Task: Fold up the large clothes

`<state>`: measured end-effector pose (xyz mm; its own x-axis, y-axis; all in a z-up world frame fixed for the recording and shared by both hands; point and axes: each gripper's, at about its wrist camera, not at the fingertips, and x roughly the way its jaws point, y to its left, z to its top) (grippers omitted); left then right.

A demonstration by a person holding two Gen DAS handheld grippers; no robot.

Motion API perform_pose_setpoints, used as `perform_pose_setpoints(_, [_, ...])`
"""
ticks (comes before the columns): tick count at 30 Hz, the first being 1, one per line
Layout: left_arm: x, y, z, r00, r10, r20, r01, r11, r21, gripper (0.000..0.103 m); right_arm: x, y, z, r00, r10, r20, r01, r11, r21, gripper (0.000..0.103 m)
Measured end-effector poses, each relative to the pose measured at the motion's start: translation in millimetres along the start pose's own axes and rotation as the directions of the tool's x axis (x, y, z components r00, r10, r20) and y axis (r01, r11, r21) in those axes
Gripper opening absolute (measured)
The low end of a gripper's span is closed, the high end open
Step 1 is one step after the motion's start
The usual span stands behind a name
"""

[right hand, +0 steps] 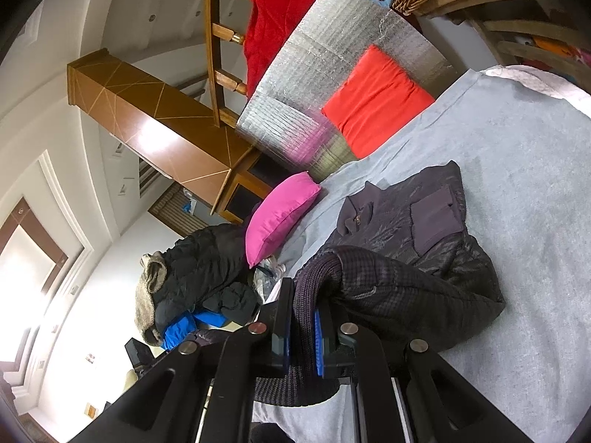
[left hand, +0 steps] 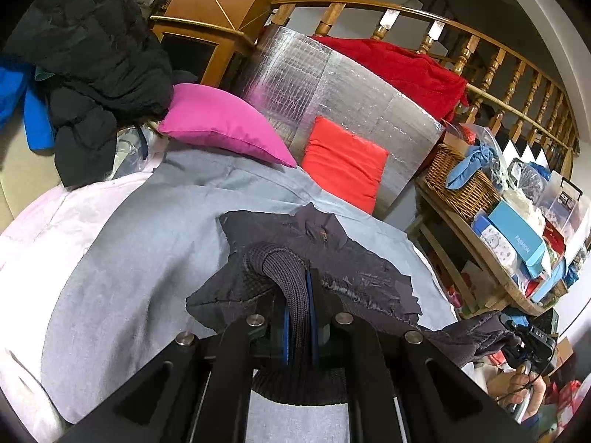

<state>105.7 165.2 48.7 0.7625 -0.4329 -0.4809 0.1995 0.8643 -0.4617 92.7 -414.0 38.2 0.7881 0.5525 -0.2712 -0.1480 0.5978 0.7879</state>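
Both grippers are clamped on the ribbed knit hem of the dark quilted jacket [right hand: 413,229] – left gripper [left hand: 300,313] angled down, right gripper [right hand: 303,336] rolled sideways – with the jacket's body lying on the grey sheet [right hand: 517,184] near the pink pillow [right hand: 280,214].

The jacket [right hand: 417,229] lies on the sheet [right hand: 517,170] that covers the bed, and each gripper pinches a knit edge of it. Two pillows [left hand: 225,123] sit at the far edge of the bed, before a padded board [left hand: 354,88]. A pile of coats [left hand: 92,66] sits at the far left corner, and a basket [left hand: 458,181] stands on a shelf to the right of the bed.
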Motion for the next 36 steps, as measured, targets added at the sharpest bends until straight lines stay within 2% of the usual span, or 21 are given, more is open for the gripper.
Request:
perform_pose_setpoints(14, [8.5,-5.9,15.2,1.0,-0.011,0.014,0.011,0.999,0.039,0.009,6.5,12.1,14.6,0.999,-0.032,-0.001,0.032,0.998,-0.06,0.01])
perform_pose_setpoints(28, [21.8,-9.1,30.6,1.0,-0.004,0.029,0.002,0.999,0.049,0.009,22.5,16.1,37.8,1.0,-0.026,0.014,0.027,0.996,-0.083,0.01])
perform_pose_setpoints(36, [13.9,-10.1,21.2,1.0,-0.008,0.029,0.006,0.998,0.056,0.009,11.5,12.1,25.5,0.999,-0.025,0.029,0.027,0.997,-0.069,0.01])
